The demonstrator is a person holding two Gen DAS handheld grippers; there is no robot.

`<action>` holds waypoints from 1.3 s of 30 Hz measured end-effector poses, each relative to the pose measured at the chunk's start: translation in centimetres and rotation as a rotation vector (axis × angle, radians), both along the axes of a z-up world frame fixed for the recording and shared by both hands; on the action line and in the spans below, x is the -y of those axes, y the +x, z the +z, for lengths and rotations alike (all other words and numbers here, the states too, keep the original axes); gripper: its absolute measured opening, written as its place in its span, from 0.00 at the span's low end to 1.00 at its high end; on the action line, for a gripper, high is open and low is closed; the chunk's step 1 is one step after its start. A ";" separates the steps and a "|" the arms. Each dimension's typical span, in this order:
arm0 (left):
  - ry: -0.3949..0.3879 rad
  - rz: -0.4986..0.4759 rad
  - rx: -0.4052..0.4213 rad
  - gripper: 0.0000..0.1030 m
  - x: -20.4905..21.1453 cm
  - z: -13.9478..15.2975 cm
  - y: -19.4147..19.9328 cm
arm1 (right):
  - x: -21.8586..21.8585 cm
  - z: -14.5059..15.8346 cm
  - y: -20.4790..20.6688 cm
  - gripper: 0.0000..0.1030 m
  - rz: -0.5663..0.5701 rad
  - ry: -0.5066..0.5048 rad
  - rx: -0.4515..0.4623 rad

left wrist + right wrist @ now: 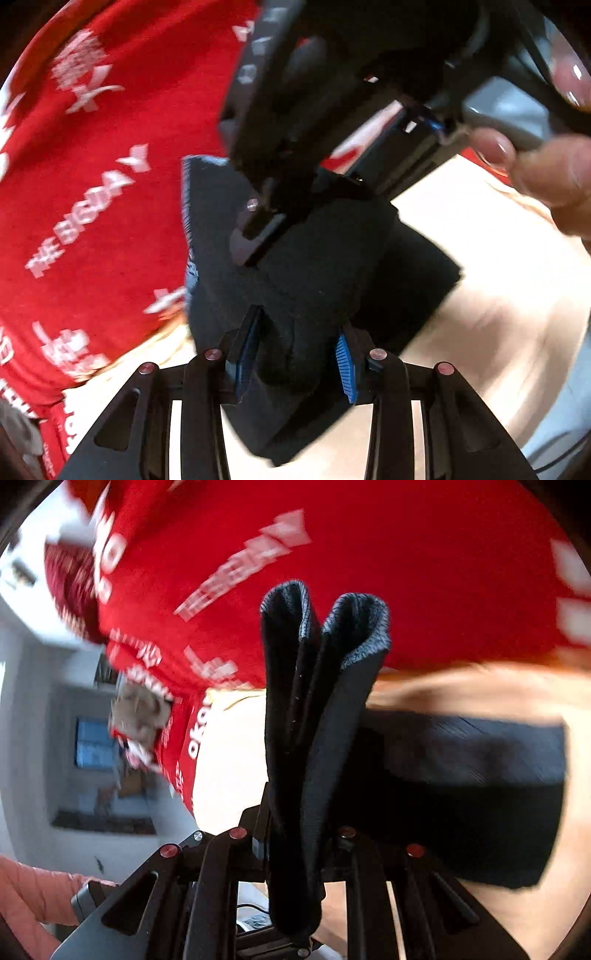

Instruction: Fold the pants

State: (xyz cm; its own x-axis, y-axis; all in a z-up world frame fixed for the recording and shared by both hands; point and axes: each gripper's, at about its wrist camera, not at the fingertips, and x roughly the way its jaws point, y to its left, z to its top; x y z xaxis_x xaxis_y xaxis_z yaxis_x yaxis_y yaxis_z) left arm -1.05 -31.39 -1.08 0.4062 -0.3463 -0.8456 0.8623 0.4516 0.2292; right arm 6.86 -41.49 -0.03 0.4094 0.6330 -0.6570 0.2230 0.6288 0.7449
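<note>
- Left gripper (295, 354): the fingers (246, 350) are clamped on a thick bundle of the pants (314, 266). The blue pads press the black fabric from both sides.
- Right gripper (295, 834): its fingers are closed on a doubled edge of the same garment. The two ribbed folds stand up from the grip and point away from the camera.
- In the left wrist view, the right gripper (258, 225) holds the pants just beyond the left fingers. The two grips are close together on one bunch of cloth, and a hand (546, 170) is seen behind the tool.
- Both grips are off the surface. The rest of the pants hangs down and lies folded on the light desk (480, 314).
- In the right wrist view, the long axis of the folded part runs sideways to the right of the fingers.
- Judgement: both hands are equally engaged; the coming lay-down depends on keeping the held edge parallel to the folded part.
- Beyond the pants, a red printed cloth (92, 184) covers the far side.
</note>
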 end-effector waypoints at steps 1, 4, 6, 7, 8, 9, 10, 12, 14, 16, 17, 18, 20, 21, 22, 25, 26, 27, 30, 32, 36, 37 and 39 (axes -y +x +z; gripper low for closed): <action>0.017 -0.017 -0.021 0.37 1.4 -1.2 -0.8 | 1.4 -0.9 -1.4 0.17 -0.028 0.014 -0.013; 0.065 -0.047 -0.040 0.37 3.4 -4.4 -1.4 | 5.0 -4.3 -4.6 0.17 -0.099 0.028 -0.063; 0.103 -0.059 -0.053 0.37 4.6 -6.4 -2.0 | 6.4 -7.2 -5.7 0.17 -0.138 0.040 -0.105; 0.120 -0.061 -0.060 0.37 4.9 -7.2 -2.0 | 6.9 -8.0 -5.9 0.17 -0.150 0.043 -0.119; 0.134 -0.064 -0.068 0.37 5.1 -7.8 -2.1 | 7.3 -9.1 -6.2 0.16 -0.162 0.048 -0.132; 0.146 -0.068 -0.067 0.37 5.0 -8.2 -2.2 | 7.7 -10.5 -6.6 0.16 -0.180 0.059 -0.153; 0.160 -0.077 -0.059 0.41 5.0 -8.5 -2.4 | 7.8 -11.2 -6.8 0.17 -0.191 0.071 -0.164; 0.181 -0.087 -0.063 0.55 4.8 -8.8 -2.6 | 8.0 -12.5 -7.3 0.17 -0.212 0.103 -0.179; 0.176 -0.070 -0.087 0.58 4.3 -8.2 -2.2 | 8.1 -13.3 -7.9 0.20 -0.224 0.120 -0.191; 0.173 -0.054 -0.101 0.58 3.7 -7.5 -2.0 | 8.2 -13.2 -8.1 0.19 -0.231 0.123 -0.193; 0.169 -0.040 -0.104 0.58 3.2 -7.0 -1.6 | 8.0 -12.8 -7.9 0.18 -0.225 0.108 -0.185; 0.154 -0.022 -0.111 0.58 2.7 -6.3 -1.1 | 7.6 -12.5 -8.1 0.17 -0.217 0.098 -0.177; 0.104 0.031 -0.139 0.63 1.7 -4.9 0.0 | 7.7 -11.6 -8.0 0.14 -0.196 0.092 -0.151; 0.087 0.062 -0.147 0.69 1.3 -4.4 0.7 | 7.5 -11.3 -7.7 0.14 -0.186 0.090 -0.146; 0.070 0.104 -0.135 0.77 1.1 -4.0 1.3 | 7.3 -11.1 -7.4 0.14 -0.176 0.091 -0.142; 0.056 0.226 -0.183 0.78 1.2 -4.8 4.3 | 7.5 -11.7 -7.2 0.14 -0.165 0.104 -0.164; 0.039 0.285 -0.226 0.77 1.2 -5.3 5.5 | 7.7 -12.1 -7.4 0.14 -0.166 0.115 -0.169; 0.020 0.331 -0.261 0.77 1.1 -5.6 5.9 | 7.8 -12.4 -7.5 0.14 -0.173 0.129 -0.174; 0.027 0.386 -0.384 0.77 2.0 -7.4 6.9 | 8.1 -13.3 -8.2 0.14 -0.197 0.179 -0.179; 0.025 0.396 -0.397 0.77 2.6 -8.0 6.5 | 8.4 -13.7 -8.5 0.12 -0.215 0.221 -0.174; 0.003 0.399 -0.395 0.77 2.9 -6.6 6.1 | 8.7 -12.6 -9.1 0.12 -0.226 0.234 -0.149; -0.002 0.396 -0.390 0.77 3.0 -6.1 6.0 | 8.8 -12.2 -9.2 0.12 -0.230 0.247 -0.135; -0.002 0.383 -0.371 0.77 3.4 -5.7 5.9 | 9.1 -11.4 -9.5 0.12 -0.227 0.252 -0.111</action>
State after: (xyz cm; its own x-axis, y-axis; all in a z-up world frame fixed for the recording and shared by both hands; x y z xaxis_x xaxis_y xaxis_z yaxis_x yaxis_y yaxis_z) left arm 4.84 -34.80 -6.77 0.1778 -0.2333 -0.9560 0.6589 0.7498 -0.0604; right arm -2.66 -50.59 -11.46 0.4934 0.6819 -0.5401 0.4245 0.3532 0.8337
